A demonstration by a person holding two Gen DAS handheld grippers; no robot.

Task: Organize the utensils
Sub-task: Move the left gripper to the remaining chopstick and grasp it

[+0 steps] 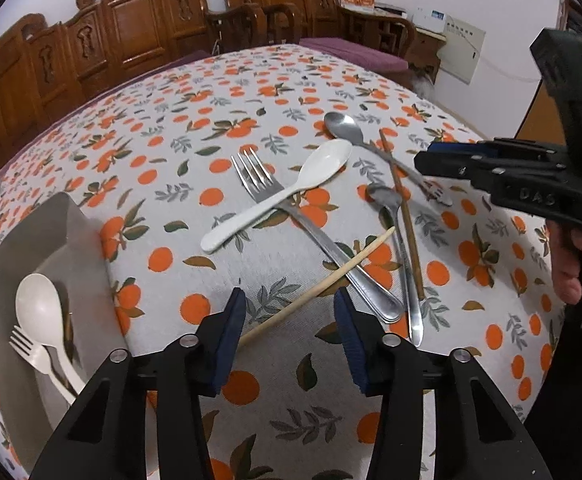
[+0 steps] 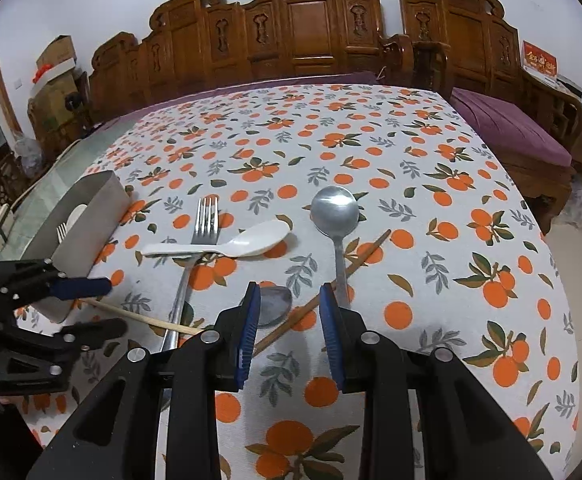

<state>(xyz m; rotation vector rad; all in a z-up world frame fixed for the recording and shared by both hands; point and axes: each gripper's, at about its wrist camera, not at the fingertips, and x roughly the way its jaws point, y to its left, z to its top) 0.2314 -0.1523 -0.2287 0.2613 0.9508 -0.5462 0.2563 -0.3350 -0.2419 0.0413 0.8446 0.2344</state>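
From the left wrist camera, the left gripper (image 1: pixel 289 326) hung low over the orange-print tablecloth (image 1: pixel 195 128), its blue-padded jaws spread wide and holding nothing. Between those pads ran the pale chopstick (image 1: pixel 323 282), slanting up to the right with its tip crossing the handle of the metal fork (image 1: pixel 291 208). The white plastic spoon (image 1: pixel 287 190) lay across that fork just below the tines, bowl up to the right. Further right, a large metal spoon (image 1: pixel 345 128) sat with its bowl farthest away; a dark wooden chopstick (image 1: pixel 401 212) crossed its handle, and a smaller metal spoon (image 1: pixel 395 240) lay just beside that stick. At far left the grey tray (image 1: pixel 51 232) held a white spoon (image 1: pixel 37 310) and a small white fork (image 1: pixel 31 350), the two overlapping. The right gripper (image 1: pixel 431 160) reached in from the right edge above the metal spoons; from that side view I couldn't tell how wide it stood.

Over to the right wrist camera: the right gripper (image 2: pixel 289 332) was plainly open, empty, jaws either side of the large metal spoon's (image 2: pixel 335 210) handle and above the dark wooden chopstick (image 2: pixel 331 286). The smaller metal spoon's (image 2: pixel 275 304) bowl showed just inside the left pad. The metal fork (image 2: pixel 201 236) and white plastic spoon (image 2: pixel 227 246) crossed to the left, the pale chopstick (image 2: pixel 139 316) beyond. The left gripper (image 2: pixel 87 308) stood open near the grey tray (image 2: pixel 99 200).
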